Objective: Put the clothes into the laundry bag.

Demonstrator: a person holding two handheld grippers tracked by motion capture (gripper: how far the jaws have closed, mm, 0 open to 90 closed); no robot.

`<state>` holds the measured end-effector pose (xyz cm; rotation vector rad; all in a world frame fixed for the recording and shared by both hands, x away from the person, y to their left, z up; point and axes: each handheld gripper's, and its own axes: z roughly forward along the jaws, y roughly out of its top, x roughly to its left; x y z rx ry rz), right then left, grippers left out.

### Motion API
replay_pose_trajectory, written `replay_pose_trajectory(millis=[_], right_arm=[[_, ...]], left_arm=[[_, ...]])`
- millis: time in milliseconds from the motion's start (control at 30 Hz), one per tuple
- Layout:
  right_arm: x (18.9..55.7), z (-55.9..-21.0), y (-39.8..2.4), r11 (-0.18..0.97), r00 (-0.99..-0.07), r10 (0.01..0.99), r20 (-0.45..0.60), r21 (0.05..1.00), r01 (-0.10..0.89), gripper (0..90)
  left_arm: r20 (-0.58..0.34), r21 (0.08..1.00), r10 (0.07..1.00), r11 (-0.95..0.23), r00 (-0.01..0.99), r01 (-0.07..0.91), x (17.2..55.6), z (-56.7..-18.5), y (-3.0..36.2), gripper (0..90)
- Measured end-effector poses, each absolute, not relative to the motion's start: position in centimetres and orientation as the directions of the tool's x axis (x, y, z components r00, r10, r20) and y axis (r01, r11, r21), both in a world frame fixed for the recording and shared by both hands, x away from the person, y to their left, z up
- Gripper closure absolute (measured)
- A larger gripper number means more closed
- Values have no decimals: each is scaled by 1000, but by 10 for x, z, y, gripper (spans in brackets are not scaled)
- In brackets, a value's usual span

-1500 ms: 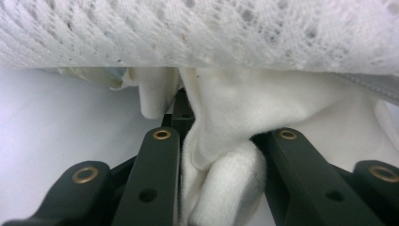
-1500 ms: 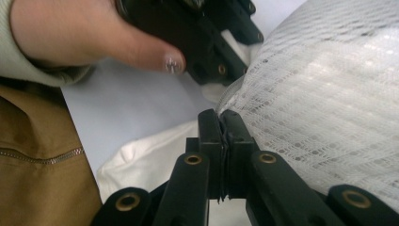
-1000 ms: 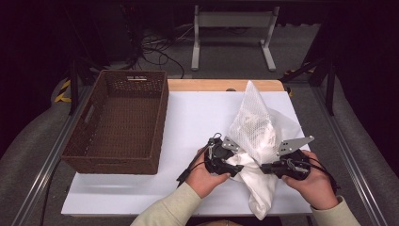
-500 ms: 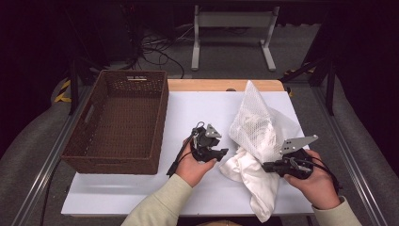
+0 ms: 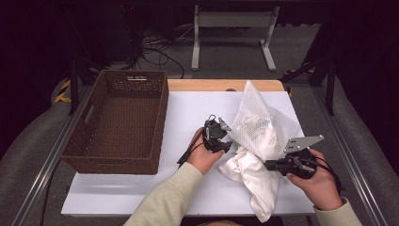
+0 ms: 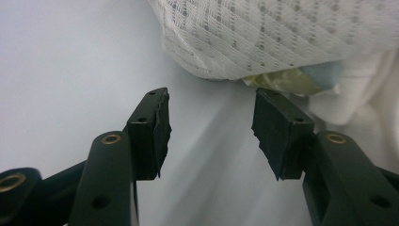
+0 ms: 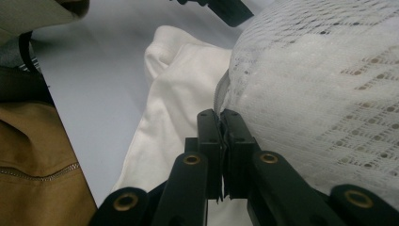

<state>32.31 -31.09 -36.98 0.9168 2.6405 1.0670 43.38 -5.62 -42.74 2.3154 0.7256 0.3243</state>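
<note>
Mesh bag (image 5: 256,127) soft, light; right gripper (image 5: 269,165) clamped on rim, left gripper (image 5: 225,147) open, jaws just widened, empty; grip rim hem.

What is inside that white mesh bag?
The mesh bag holds white cloth that spills from its mouth onto the table. Something pale green and blue peeks out too; the rest is covered.

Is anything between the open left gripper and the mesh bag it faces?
Nothing visible. The left gripper has empty jaws, with bare white table between them and the mesh bag. The right gripper is shut on the bag's edge.
</note>
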Motion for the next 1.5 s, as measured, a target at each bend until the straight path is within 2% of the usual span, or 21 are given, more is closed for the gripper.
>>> replay_pose_trajectory(millis=[167, 300, 400, 500, 567, 733, 900, 1200, 1367, 1500], right_arm=[[324, -371, -312, 553, -801, 591, 93, 677, 487, 876], [325, -372, -312, 547, -799, 594, 95, 681, 487, 874], [325, -373, -312, 539, -793, 603, 89, 687, 487, 857], [324, -372, -314, 528, -785, 614, 83, 695, 487, 827], [322, -370, -316, 524, -776, 627, 69, 699, 486, 774], [312, -368, -325, 494, -738, 674, 38, 719, 488, 661], [293, -365, -331, 479, -727, 685, 49, 722, 499, 680], [276, -377, -316, 527, -772, 627, 101, 675, 516, 728], [283, -395, -301, 539, -775, 620, 123, 651, 534, 669], [291, -406, -291, 537, -764, 638, 99, 654, 533, 613]], left_arm=[[91, 674, 543, -651, 835, 350, 441, -434, -70, 508], [84, 686, 536, -643, 840, 341, 444, -437, -71, 526], [73, 701, 498, -642, 864, 311, 446, -438, -72, 642], [68, 701, 478, -647, 876, 299, 445, -435, -71, 826], [62, 697, 474, -650, 878, 302, 445, -431, -70, 882], [37, 676, 460, -665, 887, 317, 437, -421, -62, 893], [34, 675, 446, -670, 894, 309, 424, -411, -52, 893], [25, 670, 432, -676, 902, 305, 404, -403, -35, 894], [5, 676, 418, -671, 909, 305, 391, -398, -25, 893], [6, 671, 399, -682, 917, 293, 379, -394, -18, 894]])
